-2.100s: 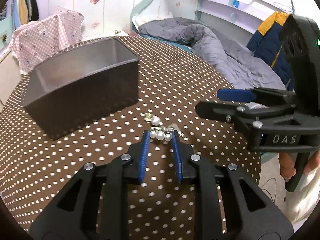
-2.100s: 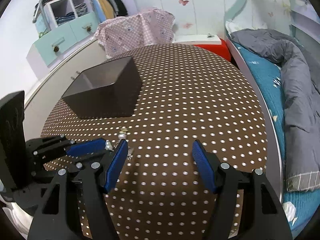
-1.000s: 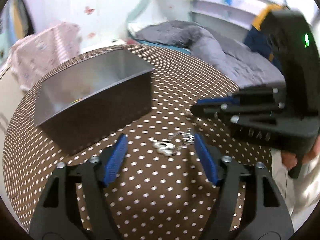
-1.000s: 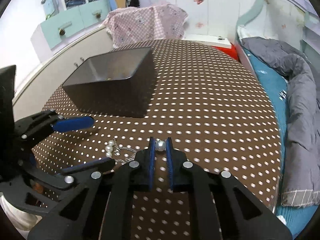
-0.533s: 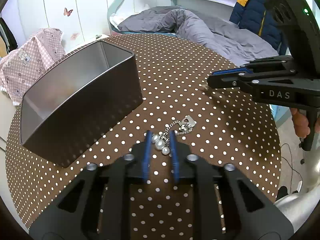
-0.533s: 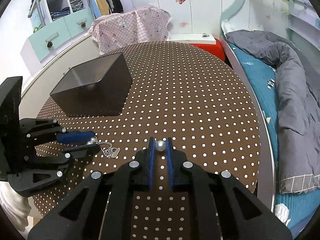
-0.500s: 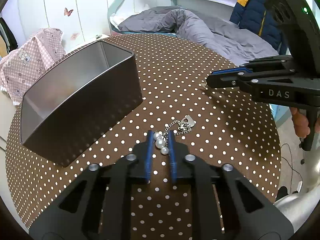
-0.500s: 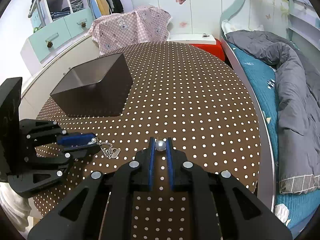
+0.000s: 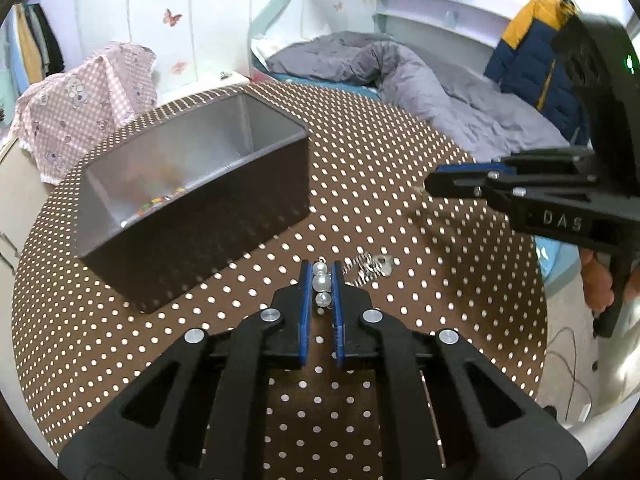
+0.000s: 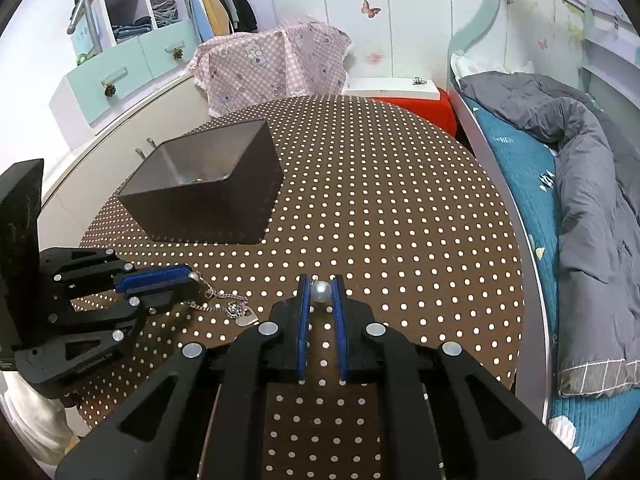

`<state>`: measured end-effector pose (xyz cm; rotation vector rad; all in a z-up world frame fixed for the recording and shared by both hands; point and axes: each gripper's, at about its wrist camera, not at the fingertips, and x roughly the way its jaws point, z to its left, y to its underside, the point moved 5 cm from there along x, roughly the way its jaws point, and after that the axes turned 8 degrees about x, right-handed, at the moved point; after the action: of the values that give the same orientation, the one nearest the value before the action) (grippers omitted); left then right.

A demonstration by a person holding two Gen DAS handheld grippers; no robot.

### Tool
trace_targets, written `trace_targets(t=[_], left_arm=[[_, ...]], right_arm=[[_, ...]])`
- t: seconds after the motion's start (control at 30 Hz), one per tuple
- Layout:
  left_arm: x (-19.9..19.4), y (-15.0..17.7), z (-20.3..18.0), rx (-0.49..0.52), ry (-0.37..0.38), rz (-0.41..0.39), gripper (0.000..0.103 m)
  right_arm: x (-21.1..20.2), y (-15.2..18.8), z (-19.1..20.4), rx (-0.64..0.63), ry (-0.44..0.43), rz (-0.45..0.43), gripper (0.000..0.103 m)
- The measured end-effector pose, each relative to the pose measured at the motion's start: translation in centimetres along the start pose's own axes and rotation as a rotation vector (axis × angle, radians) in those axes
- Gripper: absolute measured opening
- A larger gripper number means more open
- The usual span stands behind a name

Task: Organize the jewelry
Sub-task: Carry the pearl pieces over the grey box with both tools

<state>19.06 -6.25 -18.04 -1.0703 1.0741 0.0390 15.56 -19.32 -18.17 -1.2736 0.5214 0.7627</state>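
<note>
Left gripper [image 9: 319,286] fingers pinched pearl bracelet [image 9: 322,282], right gripper [image 10: 321,294] fingers pinched single pearl [image 10: 321,291], dark box [image 9: 192,200] on dotted desk [image 9: 400,184]

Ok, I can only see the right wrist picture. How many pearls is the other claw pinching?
Observer: Three pearls sit in a row between the left claw's pads. Their chain trails off to the side.
Operator: Is the box empty?
Observer: No. Small colourful bits lie along the bottom of the box.
Operator: Who holds the right claw with the single pearl?
Observer: A hand grips its handle.
</note>
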Motion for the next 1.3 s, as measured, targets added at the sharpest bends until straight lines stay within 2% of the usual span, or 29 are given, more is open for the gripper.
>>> trace_targets(t=[0.27,0.57,0.8,1.1,1.3], left_arm=[[-2.6,-1.5,1.3,-0.068,-0.049,-0.088,0.009],[-6.4,-4.1,4.3,-0.170,-0.151,-0.198,0.009],[-9.4,-6.1,6.8,-0.220,-0.191,-0.274,0.009],[-10.0,-8.1,8.7,-0.262,-0.203,-0.301,0.009],[-7.5,-7.3,9.7,-0.309,-0.182,-0.242,0.010]], right_arm=[[-0.9,-2.1,2.1,-0.057,-0.032,-0.048,0.010],[-1.7,-5.6,5.9,-0.147,-0.081,-0.121,0.009],[-2.2,-8.1,8.1,-0.206,-0.117,-0.170,0.010],[-1.3,-10.0,9.9,-0.243,-0.143,-0.178,0.010],[0.7,-9.7,9.7,-0.241,-0.155,-0.125,0.010]])
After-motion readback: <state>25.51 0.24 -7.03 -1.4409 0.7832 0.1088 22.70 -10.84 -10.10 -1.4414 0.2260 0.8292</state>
